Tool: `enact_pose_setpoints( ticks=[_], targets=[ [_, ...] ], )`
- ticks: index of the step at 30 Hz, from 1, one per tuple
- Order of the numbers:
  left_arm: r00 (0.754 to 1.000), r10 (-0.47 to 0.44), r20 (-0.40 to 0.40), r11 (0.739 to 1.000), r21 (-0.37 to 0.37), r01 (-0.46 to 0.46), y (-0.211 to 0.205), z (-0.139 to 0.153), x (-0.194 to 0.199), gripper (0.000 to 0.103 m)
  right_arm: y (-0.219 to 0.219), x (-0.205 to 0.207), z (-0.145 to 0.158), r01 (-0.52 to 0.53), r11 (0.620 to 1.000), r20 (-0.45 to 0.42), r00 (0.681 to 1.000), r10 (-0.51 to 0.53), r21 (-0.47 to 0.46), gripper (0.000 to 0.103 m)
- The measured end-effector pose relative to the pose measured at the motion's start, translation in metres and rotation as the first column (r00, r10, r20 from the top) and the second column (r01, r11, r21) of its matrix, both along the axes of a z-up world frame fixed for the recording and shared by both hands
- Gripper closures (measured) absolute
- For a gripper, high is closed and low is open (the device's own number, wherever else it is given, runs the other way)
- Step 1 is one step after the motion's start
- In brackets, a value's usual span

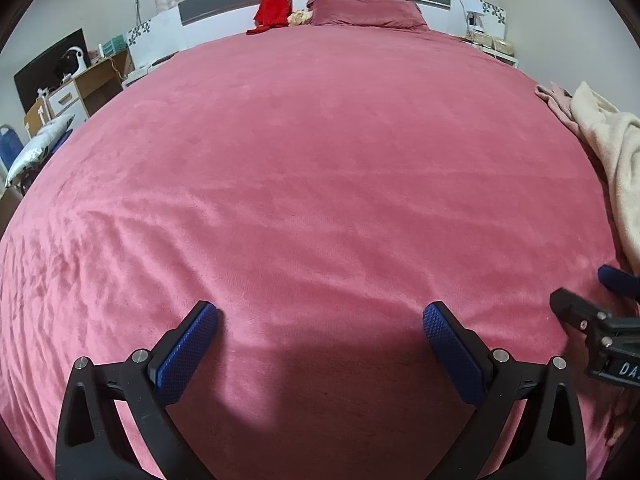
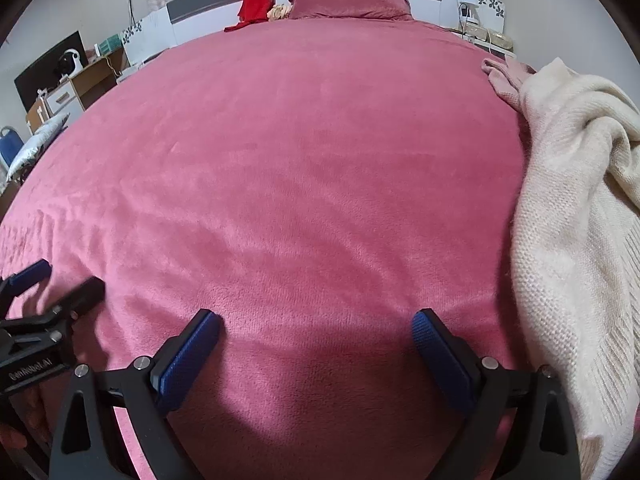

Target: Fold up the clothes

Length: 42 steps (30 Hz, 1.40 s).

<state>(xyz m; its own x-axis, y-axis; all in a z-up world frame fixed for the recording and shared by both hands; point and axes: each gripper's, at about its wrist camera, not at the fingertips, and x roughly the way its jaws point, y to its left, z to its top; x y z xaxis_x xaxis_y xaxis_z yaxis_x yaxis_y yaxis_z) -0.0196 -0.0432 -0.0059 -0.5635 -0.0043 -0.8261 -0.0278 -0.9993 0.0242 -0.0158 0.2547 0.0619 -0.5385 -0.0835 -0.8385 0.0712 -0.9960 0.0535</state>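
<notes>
A cream knit sweater point(image 2: 576, 216) lies crumpled on the right side of the pink bed point(image 2: 304, 168), partly over a pink garment point(image 2: 505, 77); it also shows in the left wrist view point(image 1: 610, 160). My left gripper point(image 1: 320, 320) is open and empty, hovering over bare bedspread point(image 1: 304, 184) near the front edge. My right gripper point(image 2: 317, 326) is open and empty, just left of the sweater. Each gripper shows at the edge of the other's view: the right one point(image 1: 592, 292) and the left one point(image 2: 64, 280).
A red garment point(image 1: 274, 2) hangs over the headboard, beside a pink pillow point(image 1: 366, 10). A desk with drawers point(image 1: 80, 88) and a blue chair point(image 1: 10, 148) stand left of the bed. A nightstand point(image 1: 492, 42) stands at the far right.
</notes>
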Motion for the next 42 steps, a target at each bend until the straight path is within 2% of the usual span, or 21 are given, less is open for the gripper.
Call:
enact_pose_setpoints(
  ticks=[12,15,17,20,25,30,35,39,42],
  targets=[
    [1.0,0.016,-0.003,1.0,0.01,-0.016,-0.021,-0.003,-0.008,0.0,-0.011,-0.011,0.005,0.008,1.0,0.014,1.0,-0.008,0.016,0.001],
    [1.0,0.016,0.003,1.0,0.013,-0.016,-0.022,-0.003,0.005,0.0,-0.005,-0.016,0.015,0.031,0.999,0.035,0.999,-0.03,-0.032,0.003],
    [1.0,0.022,-0.01,1.0,-0.017,-0.022,-0.016,-0.001,0.006,0.0,0.003,-0.019,0.022,0.06,0.995,0.045,0.997,-0.056,-0.083,0.003],
    [1.0,0.002,-0.004,1.0,-0.025,-0.002,-0.002,0.013,0.008,0.0,0.012,-0.025,0.03,0.092,0.989,0.077,0.994,-0.084,-0.116,0.003],
    [0.999,-0.024,-0.032,1.0,-0.011,0.024,0.011,0.03,0.01,0.0,0.016,-0.033,0.046,0.128,0.986,0.033,0.992,-0.125,-0.11,0.003],
    [0.999,-0.018,-0.039,1.0,0.007,0.018,0.016,0.048,0.002,0.0,0.011,-0.042,0.055,0.108,0.989,0.014,0.994,-0.107,-0.096,0.003],
    [0.999,0.021,-0.044,1.0,0.005,-0.021,0.013,0.051,0.006,0.0,0.065,-0.005,0.072,0.155,0.982,-0.107,0.98,-0.166,-0.105,0.003],
    [0.996,0.053,-0.067,0.999,-0.001,-0.053,0.003,0.062,0.011,0.0,0.14,-0.001,0.109,0.297,0.946,-0.188,0.929,-0.318,-0.134,0.003],
    [0.996,0.056,-0.068,0.998,-0.015,-0.058,0.004,0.064,0.019,0.0,0.206,-0.016,0.126,0.426,0.899,-0.182,0.881,-0.437,-0.099,0.005]
  ],
)
